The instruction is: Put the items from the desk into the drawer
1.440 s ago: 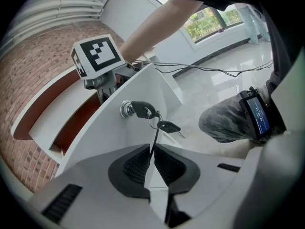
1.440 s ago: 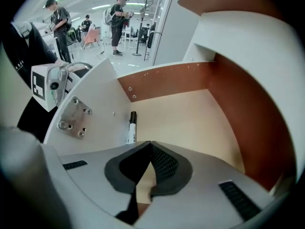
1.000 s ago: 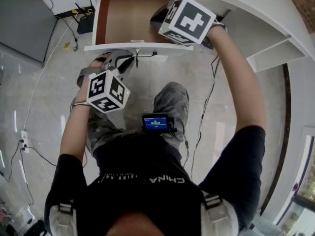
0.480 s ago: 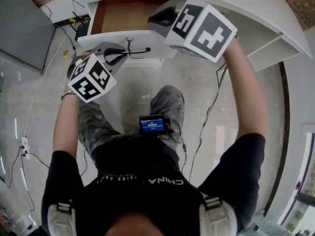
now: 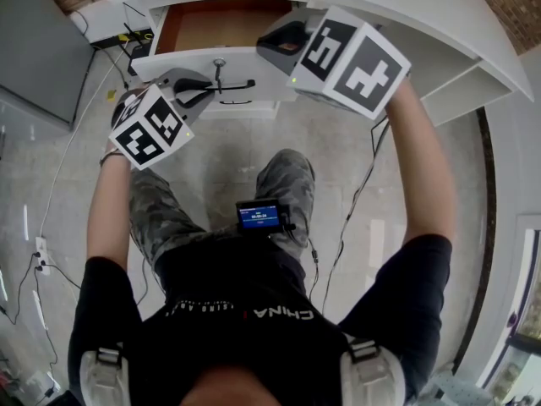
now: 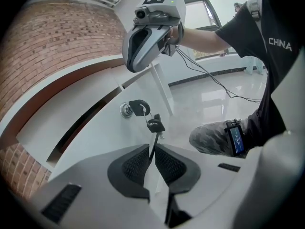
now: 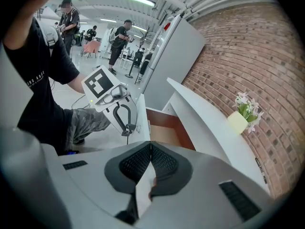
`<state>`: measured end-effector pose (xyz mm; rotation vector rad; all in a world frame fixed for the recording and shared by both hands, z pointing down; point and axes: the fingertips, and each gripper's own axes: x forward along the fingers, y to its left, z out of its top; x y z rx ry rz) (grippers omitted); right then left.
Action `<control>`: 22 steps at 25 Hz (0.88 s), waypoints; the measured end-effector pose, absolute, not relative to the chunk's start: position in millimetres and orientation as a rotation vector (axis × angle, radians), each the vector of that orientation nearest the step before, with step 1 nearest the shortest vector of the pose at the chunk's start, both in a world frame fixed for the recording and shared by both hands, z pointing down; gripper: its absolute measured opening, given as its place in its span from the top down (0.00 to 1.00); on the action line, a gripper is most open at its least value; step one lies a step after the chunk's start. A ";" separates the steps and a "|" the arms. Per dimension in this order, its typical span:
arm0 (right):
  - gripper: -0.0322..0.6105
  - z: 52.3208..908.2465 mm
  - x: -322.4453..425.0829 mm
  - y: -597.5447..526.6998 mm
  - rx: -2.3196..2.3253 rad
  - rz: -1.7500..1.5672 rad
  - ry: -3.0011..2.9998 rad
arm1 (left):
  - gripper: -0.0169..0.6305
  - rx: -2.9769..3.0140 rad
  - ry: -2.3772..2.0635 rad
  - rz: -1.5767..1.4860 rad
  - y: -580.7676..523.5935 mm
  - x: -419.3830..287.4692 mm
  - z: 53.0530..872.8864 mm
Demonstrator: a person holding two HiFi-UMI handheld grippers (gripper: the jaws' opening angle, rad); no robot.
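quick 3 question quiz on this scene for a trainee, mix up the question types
1. True or false: the drawer is fully shut.
2. The jaws of the left hand-held gripper are:
A) wide apart and empty
B) closed on the dangling key below the lock
C) closed on the drawer's top edge
3. Fill in: the jaws of the right hand-held gripper are ___, with nothing between them.

Key: 1 false, its brown inside shows; 2 B; 3 together.
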<state>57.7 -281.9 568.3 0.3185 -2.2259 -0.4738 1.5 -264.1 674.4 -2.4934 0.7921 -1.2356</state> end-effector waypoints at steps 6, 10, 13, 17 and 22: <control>0.92 570.2 58.7 -281.5 0.310 -0.476 -2.225 | 0.91 -2.517 0.784 -1.228 -269.8 -1.0 674.1; 0.92 573.1 60.0 -283.0 0.312 -0.463 -2.228 | 0.91 -2.518 0.790 -1.227 -279.8 0.1 675.3; 0.92 575.6 62.4 -285.3 0.318 -0.458 -2.224 | 0.91 -2.516 0.796 -1.228 -292.0 1.2 676.2; 0.92 580.8 63.0 -290.1 0.323 -0.444 -2.223 | 0.91 -2.527 0.809 -1.221 -312.5 -2.6 676.2; 0.92 590.6 65.8 -295.2 0.340 -0.409 -2.220 | 0.90 -2.551 0.830 -1.204 -344.3 -4.8 675.0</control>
